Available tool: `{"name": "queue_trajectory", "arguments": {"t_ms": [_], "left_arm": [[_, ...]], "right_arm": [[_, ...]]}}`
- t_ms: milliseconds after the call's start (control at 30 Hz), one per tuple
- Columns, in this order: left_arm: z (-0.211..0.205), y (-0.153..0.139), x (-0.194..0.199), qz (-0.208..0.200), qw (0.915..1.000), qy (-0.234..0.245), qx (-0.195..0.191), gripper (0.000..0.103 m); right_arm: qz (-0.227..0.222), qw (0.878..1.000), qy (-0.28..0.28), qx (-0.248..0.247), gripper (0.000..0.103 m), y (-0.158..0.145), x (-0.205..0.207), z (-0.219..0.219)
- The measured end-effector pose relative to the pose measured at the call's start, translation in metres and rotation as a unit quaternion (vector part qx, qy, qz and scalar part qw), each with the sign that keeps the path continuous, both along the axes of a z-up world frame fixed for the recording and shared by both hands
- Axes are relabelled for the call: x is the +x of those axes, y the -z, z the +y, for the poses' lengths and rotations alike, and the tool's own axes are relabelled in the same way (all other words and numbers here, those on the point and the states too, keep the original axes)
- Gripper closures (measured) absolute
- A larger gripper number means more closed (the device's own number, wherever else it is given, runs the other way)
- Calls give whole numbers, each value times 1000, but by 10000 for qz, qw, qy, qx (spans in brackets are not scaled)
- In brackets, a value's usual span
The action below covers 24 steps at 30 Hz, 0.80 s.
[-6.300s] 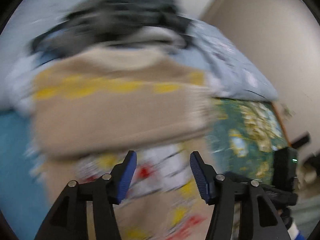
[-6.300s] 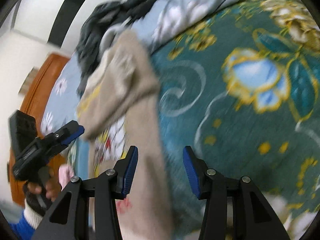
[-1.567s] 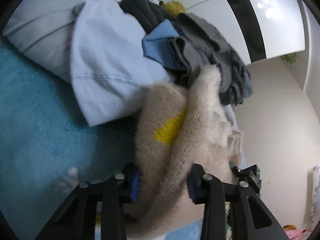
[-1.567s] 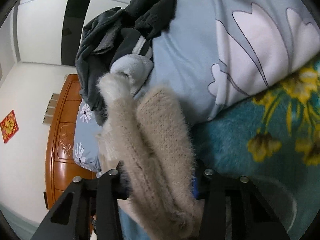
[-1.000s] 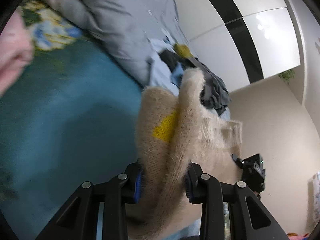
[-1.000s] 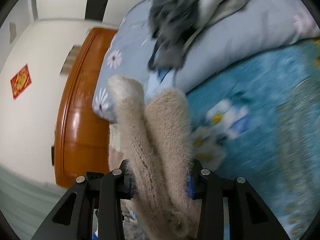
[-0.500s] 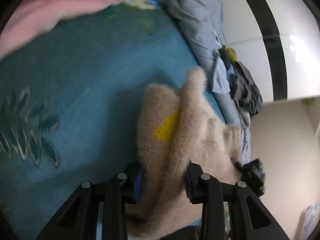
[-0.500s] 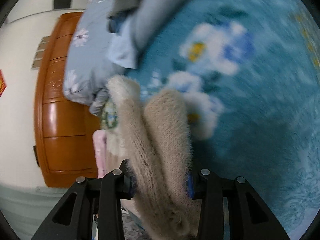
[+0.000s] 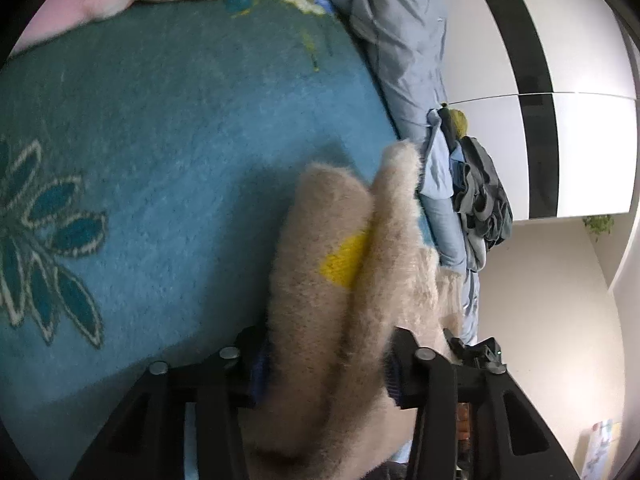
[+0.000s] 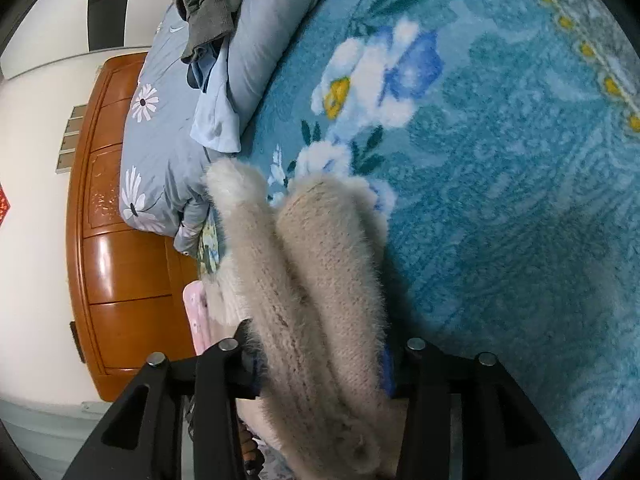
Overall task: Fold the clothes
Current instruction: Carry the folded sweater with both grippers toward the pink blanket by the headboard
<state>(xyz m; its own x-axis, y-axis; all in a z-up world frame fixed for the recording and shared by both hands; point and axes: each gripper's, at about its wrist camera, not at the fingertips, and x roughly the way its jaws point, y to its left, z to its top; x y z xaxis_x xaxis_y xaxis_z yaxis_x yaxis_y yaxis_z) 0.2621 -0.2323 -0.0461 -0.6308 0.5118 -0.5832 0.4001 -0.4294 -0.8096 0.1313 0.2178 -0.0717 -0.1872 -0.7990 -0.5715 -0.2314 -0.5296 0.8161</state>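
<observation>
Left gripper (image 9: 324, 364) and right gripper (image 10: 320, 364) each point toward twelve o'clock, clamped on bunched folds of the sweater (image 9: 340, 280) above the bed (image 9: 160, 160).

I see soft, even indoor light; glare on the glossy wardrobe (image 9: 592, 152) ahead, dark shadow under the sweater (image 9: 340, 280), fisheye bending edges, slight blur nearest me.
</observation>
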Motion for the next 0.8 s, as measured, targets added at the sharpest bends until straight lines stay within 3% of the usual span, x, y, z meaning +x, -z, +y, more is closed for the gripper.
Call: {"name": "queue_trajectory", "arguments": {"t_ms": [267,433,633,800], "left_arm": [[-9,-41,12,590,9979,-195,-191,67],[-48,-77,40,1116,9902,-801,-268,67],[-114,-118,96,1540,9667,-1941,-640,67],[-159,-127,147,1571,9419,-2849,-837,67]], "right_arm": [[518,9964,-672,67,66,-60,-25,-38],[1045,9846,-1398,-114,66,-111,-60,-102],[1532,9526,-2607,-328,66,-164,-109,-246],[1701,9209,-3488,-372,66,-182,-120,-373]]}}
